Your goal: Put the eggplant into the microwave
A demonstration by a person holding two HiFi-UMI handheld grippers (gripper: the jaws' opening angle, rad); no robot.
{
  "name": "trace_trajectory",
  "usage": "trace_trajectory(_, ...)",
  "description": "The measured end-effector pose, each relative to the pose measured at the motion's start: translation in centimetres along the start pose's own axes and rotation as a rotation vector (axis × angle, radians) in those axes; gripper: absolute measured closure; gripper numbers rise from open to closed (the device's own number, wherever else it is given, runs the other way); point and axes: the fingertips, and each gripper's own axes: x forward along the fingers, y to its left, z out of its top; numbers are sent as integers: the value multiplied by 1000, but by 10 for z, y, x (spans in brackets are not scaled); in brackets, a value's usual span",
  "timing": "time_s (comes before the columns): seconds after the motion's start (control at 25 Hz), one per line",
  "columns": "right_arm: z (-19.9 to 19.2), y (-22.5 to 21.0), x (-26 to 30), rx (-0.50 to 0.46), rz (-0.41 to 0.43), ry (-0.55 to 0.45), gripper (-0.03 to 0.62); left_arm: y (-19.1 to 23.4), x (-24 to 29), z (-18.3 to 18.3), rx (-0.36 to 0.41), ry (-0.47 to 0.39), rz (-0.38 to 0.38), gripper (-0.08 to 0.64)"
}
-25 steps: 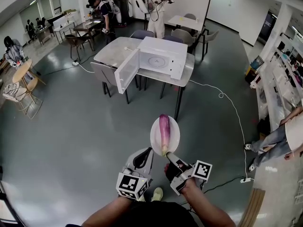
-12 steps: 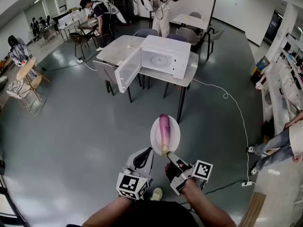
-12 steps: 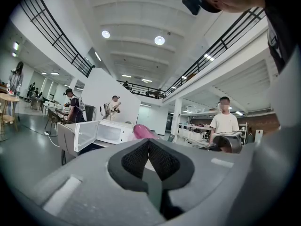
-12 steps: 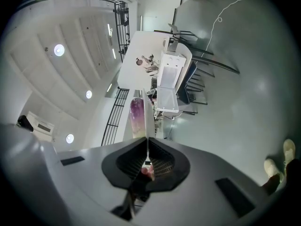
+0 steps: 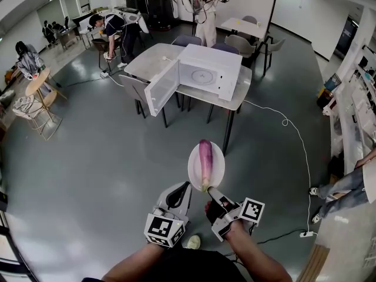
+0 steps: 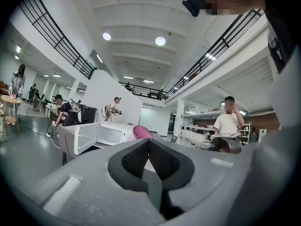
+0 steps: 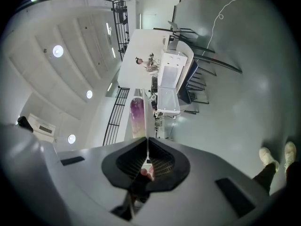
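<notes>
A purple eggplant (image 5: 204,161) lies on a white plate (image 5: 215,170) that is carried level in front of me. My right gripper (image 5: 210,191) is shut on the plate's near rim. In the right gripper view the plate (image 7: 145,119) runs edge-on out of the right gripper (image 7: 147,143), with the eggplant (image 7: 137,117) on it. My left gripper (image 5: 181,188) hangs beside the plate, shut and with nothing in it. Past the left gripper (image 6: 148,143) the eggplant's tip (image 6: 141,132) shows. The white microwave (image 5: 210,70) stands on a table (image 5: 154,60) ahead, its door (image 5: 162,87) swung open to the left.
Chairs (image 5: 136,89) stand round the table. A white cable (image 5: 294,135) trails over the grey floor to the right. Several people work at the back, one bent over (image 5: 111,27). A small round table (image 5: 36,82) is at the left, shelves (image 5: 359,107) at the right.
The microwave and its table have drawn nearer and sit lower in the head view. Both grippers and the plate hold the same place before me. The person at the back has bent down.
</notes>
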Motion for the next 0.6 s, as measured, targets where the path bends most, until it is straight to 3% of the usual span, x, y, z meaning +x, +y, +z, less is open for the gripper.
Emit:
trace_trajectory(0.32, 30, 0, 34, -5, 10, -29, 578, 28, 38, 10, 9, -10, -35, 551)
trace_trajectory(0.6, 62, 0, 93, -9, 4, -71, 578, 81, 90, 24, 13, -19, -88, 551)
